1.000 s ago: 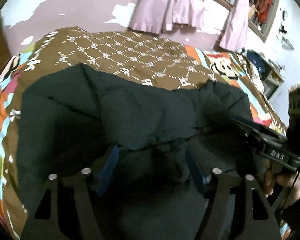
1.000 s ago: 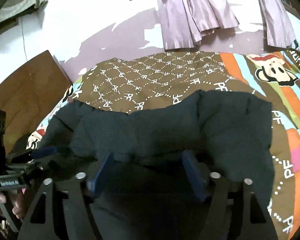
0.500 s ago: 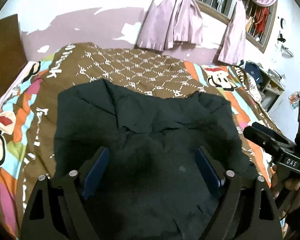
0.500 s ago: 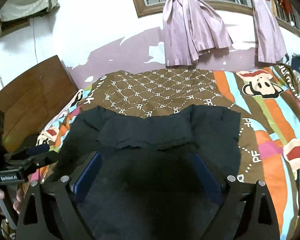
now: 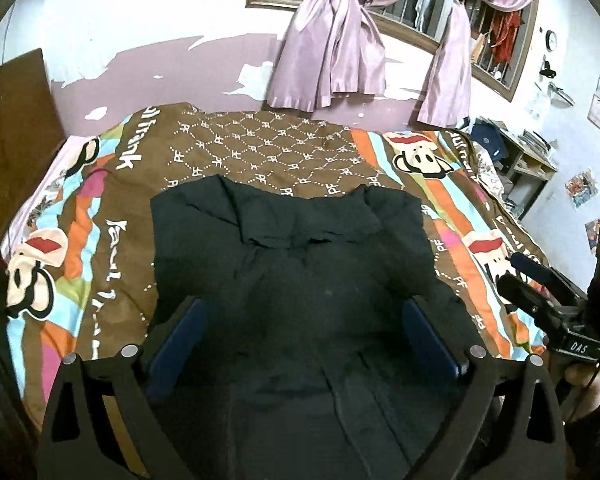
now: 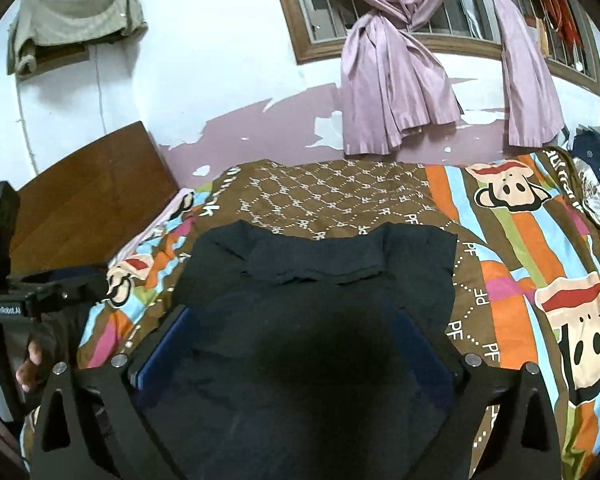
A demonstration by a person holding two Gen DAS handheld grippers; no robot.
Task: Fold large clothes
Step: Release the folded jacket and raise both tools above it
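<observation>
A large black garment (image 5: 300, 264) lies spread on the bed, its far edge folded back toward me; it also shows in the right wrist view (image 6: 320, 288). My left gripper (image 5: 300, 336) is open, its blue pads (image 5: 180, 336) wide apart above the near part of the garment, holding nothing. My right gripper (image 6: 296, 348) is open too, pads (image 6: 160, 348) spread over the garment. Each gripper shows at the edge of the other's view: the right one in the left wrist view (image 5: 540, 292), the left one in the right wrist view (image 6: 60, 284).
The bed has a brown and striped cartoon-monkey cover (image 5: 260, 148). A wooden headboard (image 6: 80, 192) stands at the left. Purple curtains (image 6: 388, 80) hang on the far wall. A cluttered shelf (image 5: 512, 152) is at the right.
Both grippers have pulled back and up from the garment and their jaws have opened wider. The folded garment stays lying on the bed.
</observation>
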